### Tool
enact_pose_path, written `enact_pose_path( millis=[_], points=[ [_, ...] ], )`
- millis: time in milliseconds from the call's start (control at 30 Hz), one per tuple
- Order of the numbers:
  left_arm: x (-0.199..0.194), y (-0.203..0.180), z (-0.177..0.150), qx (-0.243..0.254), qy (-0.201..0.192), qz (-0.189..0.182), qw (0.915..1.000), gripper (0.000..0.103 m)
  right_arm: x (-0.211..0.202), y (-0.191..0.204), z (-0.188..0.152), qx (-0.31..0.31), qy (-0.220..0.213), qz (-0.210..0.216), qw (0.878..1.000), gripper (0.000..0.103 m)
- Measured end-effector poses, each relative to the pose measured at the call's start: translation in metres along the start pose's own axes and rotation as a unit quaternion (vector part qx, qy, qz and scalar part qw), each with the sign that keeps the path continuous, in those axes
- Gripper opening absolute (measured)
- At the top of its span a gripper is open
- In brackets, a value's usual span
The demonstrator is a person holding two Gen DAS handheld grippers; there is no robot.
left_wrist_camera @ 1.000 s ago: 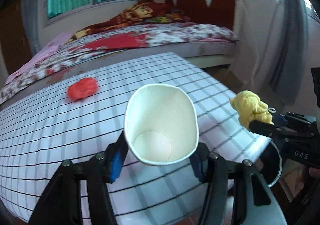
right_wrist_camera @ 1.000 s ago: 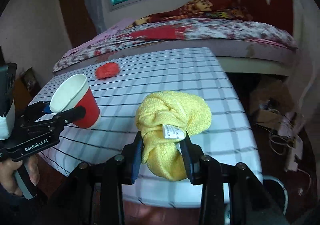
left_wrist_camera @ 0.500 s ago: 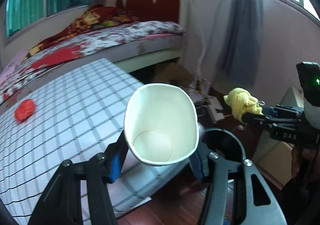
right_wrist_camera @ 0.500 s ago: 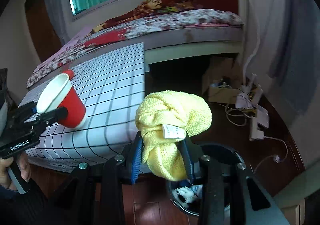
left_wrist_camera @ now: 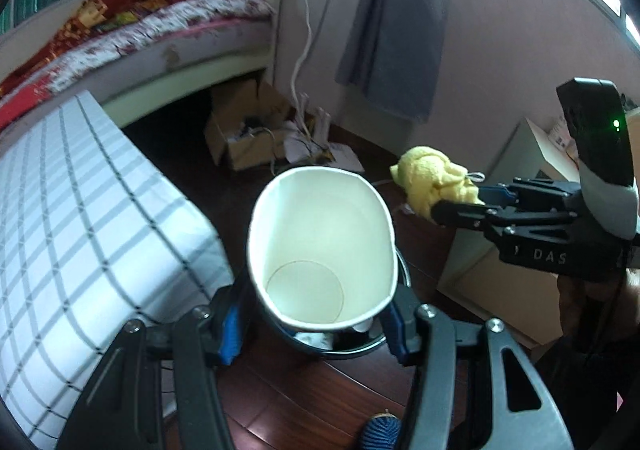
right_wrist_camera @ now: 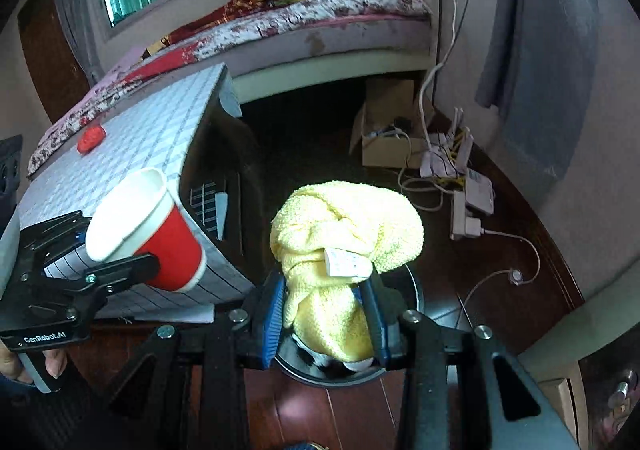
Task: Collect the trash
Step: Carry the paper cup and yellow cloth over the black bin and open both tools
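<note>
Paper cup, red outside and smooth white inside, empty and squeezed oval, sits clamped in the left tongs above a round black bin on the wooden floor. Right tongs pinch a fluffy yellow terry cloth, knotted and tagged, over that bin, which holds pale scraps; a crumpled red lump lies near the checked table's far edge.

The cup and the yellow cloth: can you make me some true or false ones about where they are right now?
1. The left gripper is shut on the paper cup. True.
2. The cup is full of juice. False: it is empty, its white bottom shows.
3. The right gripper holds a yellow cloth. True.
4. The cloth is lying on the checked table. False: it is held over the dark bin on the floor.
5. A red crumpled ball sits on the table. True.
6. The cup is blue outside. False: it is red.
</note>
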State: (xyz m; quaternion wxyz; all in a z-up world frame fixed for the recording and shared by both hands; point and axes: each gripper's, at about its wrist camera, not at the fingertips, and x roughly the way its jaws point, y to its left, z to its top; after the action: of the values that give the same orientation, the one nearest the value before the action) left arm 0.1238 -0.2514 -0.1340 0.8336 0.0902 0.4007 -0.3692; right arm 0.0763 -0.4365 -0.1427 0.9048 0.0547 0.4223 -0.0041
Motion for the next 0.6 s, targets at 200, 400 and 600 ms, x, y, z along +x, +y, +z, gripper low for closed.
enact_pose_path(
  millis=[200,400,600],
  points=[
    [0.037,-0.011,-0.006,-0.010,0.044,-0.018,0.9988,0.057,0.021,-0.018,-0.018,-0.001,0.034,0.009,0.999,0.038],
    [0.062,-0.015,-0.013,-0.017,0.071,-0.023,0.9971,0.057,0.040,-0.026,-0.026,-0.012,0.059,0.024,0.998,0.038],
    [0.075,-0.013,-0.017,-0.024,0.082,-0.028,0.9959,0.058,0.060,-0.023,-0.021,-0.033,0.078,0.045,0.995,0.039]
  ],
)
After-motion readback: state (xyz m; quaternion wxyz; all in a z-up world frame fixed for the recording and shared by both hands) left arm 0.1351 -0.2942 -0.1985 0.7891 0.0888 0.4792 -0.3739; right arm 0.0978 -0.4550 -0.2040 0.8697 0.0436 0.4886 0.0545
